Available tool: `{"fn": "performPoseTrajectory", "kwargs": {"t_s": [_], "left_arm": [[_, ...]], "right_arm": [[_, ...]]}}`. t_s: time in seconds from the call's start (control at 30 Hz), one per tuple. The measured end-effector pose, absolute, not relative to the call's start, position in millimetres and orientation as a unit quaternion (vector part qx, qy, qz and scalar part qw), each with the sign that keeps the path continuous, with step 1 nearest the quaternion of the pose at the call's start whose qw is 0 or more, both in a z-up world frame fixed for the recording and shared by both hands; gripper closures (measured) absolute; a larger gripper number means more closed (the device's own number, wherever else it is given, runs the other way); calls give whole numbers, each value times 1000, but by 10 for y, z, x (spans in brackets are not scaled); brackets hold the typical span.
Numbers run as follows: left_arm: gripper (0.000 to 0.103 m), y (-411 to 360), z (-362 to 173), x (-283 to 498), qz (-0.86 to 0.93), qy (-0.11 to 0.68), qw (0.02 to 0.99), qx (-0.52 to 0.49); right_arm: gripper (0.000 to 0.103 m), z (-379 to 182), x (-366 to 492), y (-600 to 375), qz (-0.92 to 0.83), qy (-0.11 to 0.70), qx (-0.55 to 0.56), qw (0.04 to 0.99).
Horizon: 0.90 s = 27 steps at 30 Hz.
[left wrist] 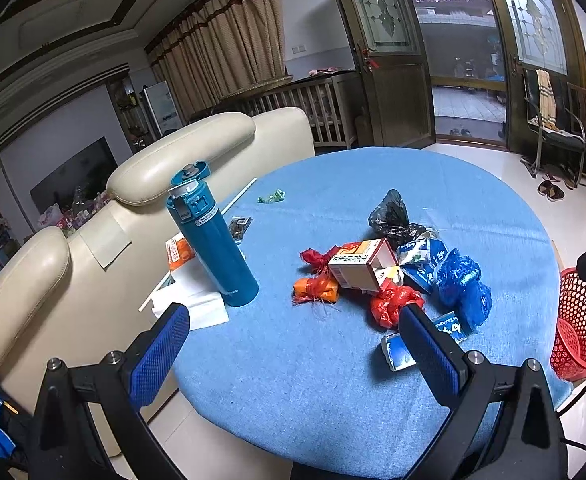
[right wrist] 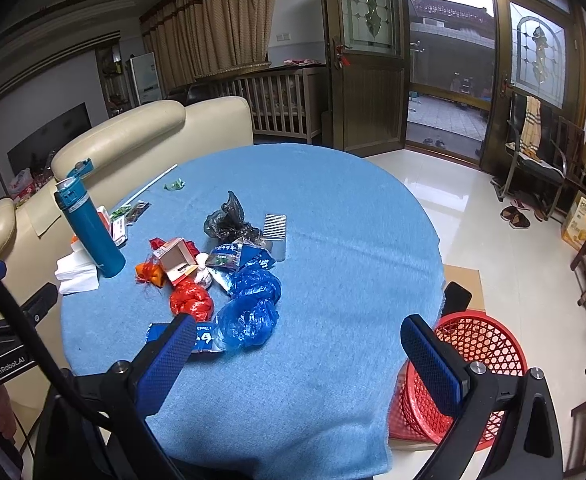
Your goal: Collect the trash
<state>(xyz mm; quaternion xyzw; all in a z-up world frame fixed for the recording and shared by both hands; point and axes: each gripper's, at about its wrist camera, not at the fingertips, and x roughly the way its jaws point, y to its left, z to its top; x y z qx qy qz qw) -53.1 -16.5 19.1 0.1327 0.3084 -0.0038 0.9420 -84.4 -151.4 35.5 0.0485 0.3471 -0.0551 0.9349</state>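
Observation:
A heap of trash lies mid-table on the blue cloth: a small carton (left wrist: 363, 265) (right wrist: 176, 261), red bags (left wrist: 393, 303) (right wrist: 191, 299), an orange bundle (left wrist: 316, 289), blue bags (left wrist: 463, 285) (right wrist: 249, 305), a black bag (left wrist: 391, 216) (right wrist: 227, 218) and a flat blue wrapper (left wrist: 425, 339) (right wrist: 203, 338). A red mesh basket (right wrist: 471, 364) (left wrist: 583, 320) stands on the floor right of the table. My left gripper (left wrist: 293, 328) is open and empty above the table's near side. My right gripper (right wrist: 299, 338) is open and empty, just right of the heap.
A teal flask (left wrist: 213, 240) (right wrist: 91, 230) stands at the table's left with white tissues (left wrist: 197, 300), an orange packet and a straw. A green wrapper (left wrist: 271, 197) lies further back. A cream sofa (left wrist: 93, 240) adjoins the table's left. Chairs stand at the right wall.

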Motion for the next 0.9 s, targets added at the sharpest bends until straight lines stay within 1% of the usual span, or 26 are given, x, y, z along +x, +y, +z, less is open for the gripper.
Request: {"fn": "performPoseTrajectory", "kwargs": {"t_s": [0.1, 0.2, 0.53, 0.67, 0.77, 0.83, 0.87, 0.9], "left_arm": [[0, -163, 184, -524, -5, 310, 941, 132], [0, -168, 170, -516, -6, 312, 941, 133], [0, -168, 113, -450, -13, 320, 938, 130], [0, -129, -14, -346, -44, 344, 931, 111], [0, -103, -198, -229, -77, 375, 919, 100], [0, -92, -341, -143, -102, 394, 908, 95], [0, -89, -383, -113, -113, 402, 904, 91], [0, -89, -449, -71, -129, 412, 898, 87]], "right_arm": [[0, 346, -835, -1526, -54, 347, 55, 935], [0, 344, -821, -1518, -52, 364, 62, 928], [0, 325, -759, -1531, -54, 364, 70, 927], [0, 242, -620, -1576, -41, 361, 76, 929], [0, 90, -388, -1624, -23, 386, 85, 918], [2, -64, -154, -1638, 5, 403, 97, 910], [7, -140, -33, -1632, 12, 413, 98, 905], [14, -213, 73, -1618, 21, 421, 97, 902]]}}
